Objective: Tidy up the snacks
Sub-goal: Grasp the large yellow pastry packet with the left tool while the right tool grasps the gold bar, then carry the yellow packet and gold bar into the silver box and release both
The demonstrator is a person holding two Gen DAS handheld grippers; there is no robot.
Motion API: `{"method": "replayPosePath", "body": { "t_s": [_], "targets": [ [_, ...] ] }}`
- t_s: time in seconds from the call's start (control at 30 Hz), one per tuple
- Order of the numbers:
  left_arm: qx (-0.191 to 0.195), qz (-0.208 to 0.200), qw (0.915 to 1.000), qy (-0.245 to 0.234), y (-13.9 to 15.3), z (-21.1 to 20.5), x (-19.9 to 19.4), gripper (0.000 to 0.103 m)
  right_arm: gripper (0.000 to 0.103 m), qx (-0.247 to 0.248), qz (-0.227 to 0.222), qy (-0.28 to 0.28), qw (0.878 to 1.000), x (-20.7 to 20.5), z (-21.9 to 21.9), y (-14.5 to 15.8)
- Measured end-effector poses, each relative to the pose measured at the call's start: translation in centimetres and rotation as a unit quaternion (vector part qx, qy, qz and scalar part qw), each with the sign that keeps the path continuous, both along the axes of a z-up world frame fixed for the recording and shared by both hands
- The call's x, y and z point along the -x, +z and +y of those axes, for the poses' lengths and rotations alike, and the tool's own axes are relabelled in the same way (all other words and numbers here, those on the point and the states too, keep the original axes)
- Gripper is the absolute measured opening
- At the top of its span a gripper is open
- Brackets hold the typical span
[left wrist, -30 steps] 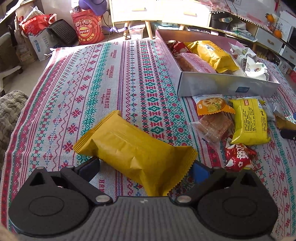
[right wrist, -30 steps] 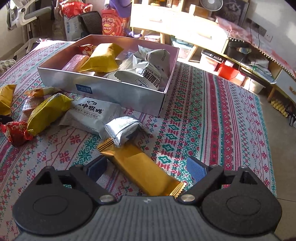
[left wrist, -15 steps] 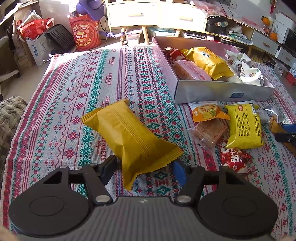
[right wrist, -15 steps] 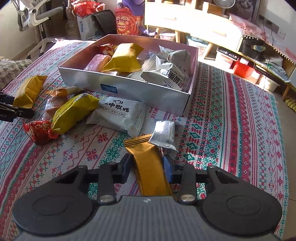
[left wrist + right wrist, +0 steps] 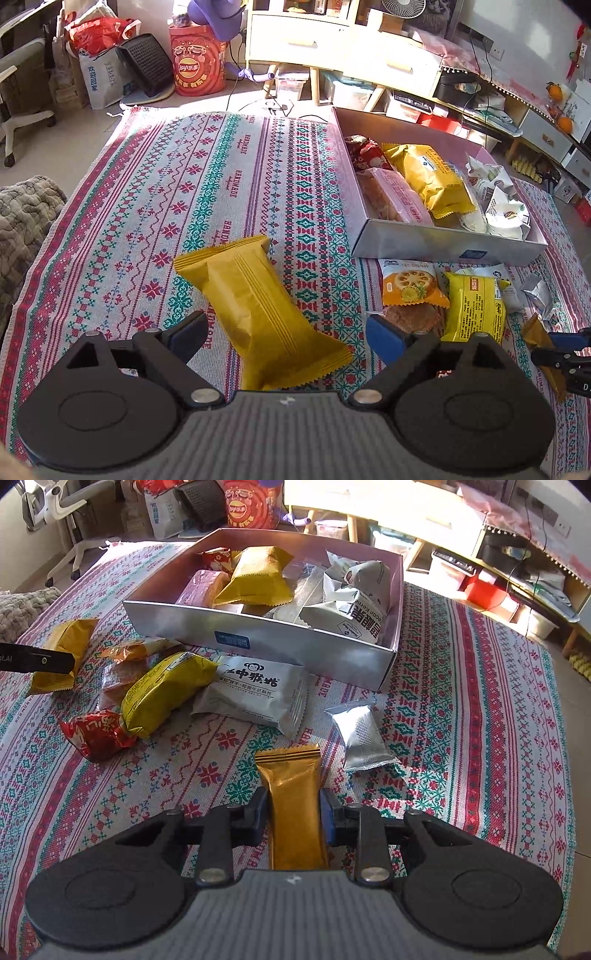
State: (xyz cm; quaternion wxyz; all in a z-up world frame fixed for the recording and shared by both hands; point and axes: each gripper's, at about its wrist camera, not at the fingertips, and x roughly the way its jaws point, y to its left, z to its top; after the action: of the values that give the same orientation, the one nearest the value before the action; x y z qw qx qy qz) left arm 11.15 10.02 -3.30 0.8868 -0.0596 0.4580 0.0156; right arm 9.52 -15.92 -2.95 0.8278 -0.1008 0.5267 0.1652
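Right gripper [image 5: 291, 814] has just clamped onto the gold snack bar [image 5: 293, 812]; left gripper [image 5: 286, 332] has just reopened wide, straddling the yellow snack packet [image 5: 258, 310] untouched.

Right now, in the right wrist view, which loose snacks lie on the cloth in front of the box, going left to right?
Yellow packet → red candy → yellow bag → monkey packet → gold bar → silver pouch.

Mustard-yellow pillow pack [image 5: 258, 314]: flat on cloth, long axis 11-to-5 o'clock. Narrow gold bar [image 5: 293, 812]: crimped end toward 12 o'clock. Open silver box [image 5: 258, 635]: at 12, holds yellow, pink, white, apparently red packets.
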Motion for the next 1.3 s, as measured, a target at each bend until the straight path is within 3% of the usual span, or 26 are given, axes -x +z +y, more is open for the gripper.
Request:
{"method": "replayPosePath", "body": {
  "t_s": [0.07, 0.27, 0.33, 0.53, 0.8, 1.3],
  "targets": [
    [-0.011, 0.007, 0.9998, 0.015, -0.5, -0.1, -0.5, 0.089, 0.027, 0.001, 0.005, -0.001, 1.000, 0.0, 0.1, 0.0],
    [-0.015, 0.023, 0.9985, 0.048, -1.0, 0.3, -0.8, 0.051, 0.027, -0.010, 0.019, -0.006, 1.000, 0.2, 0.1, 0.5],
    [-0.005, 0.025, 0.9982, 0.054, -0.9, 0.7, -0.6, 0.048, 0.027, -0.015, 0.021, -0.008, 1.000, 0.2, 0.1, 0.7],
    [0.017, 0.031, 0.9982, 0.049, -0.3, 0.9, 0.1, 0.046, 0.026, -0.034, 0.026, -0.017, 0.999, 0.3, 0.1, 1.6],
    [0.035, 0.008, 0.9986, 0.038, 2.0, 0.3, 0.5, 0.046, 0.026, -0.048, 0.019, -0.022, 0.998, 0.0, 0.5, 3.0],
    [0.068, -0.035, 0.9970, 0.007, 4.8, -4.4, -2.7, 0.045, 0.026, -0.106, -0.025, -0.081, 0.991, -3.9, 1.2, 5.5]
  ]
}}
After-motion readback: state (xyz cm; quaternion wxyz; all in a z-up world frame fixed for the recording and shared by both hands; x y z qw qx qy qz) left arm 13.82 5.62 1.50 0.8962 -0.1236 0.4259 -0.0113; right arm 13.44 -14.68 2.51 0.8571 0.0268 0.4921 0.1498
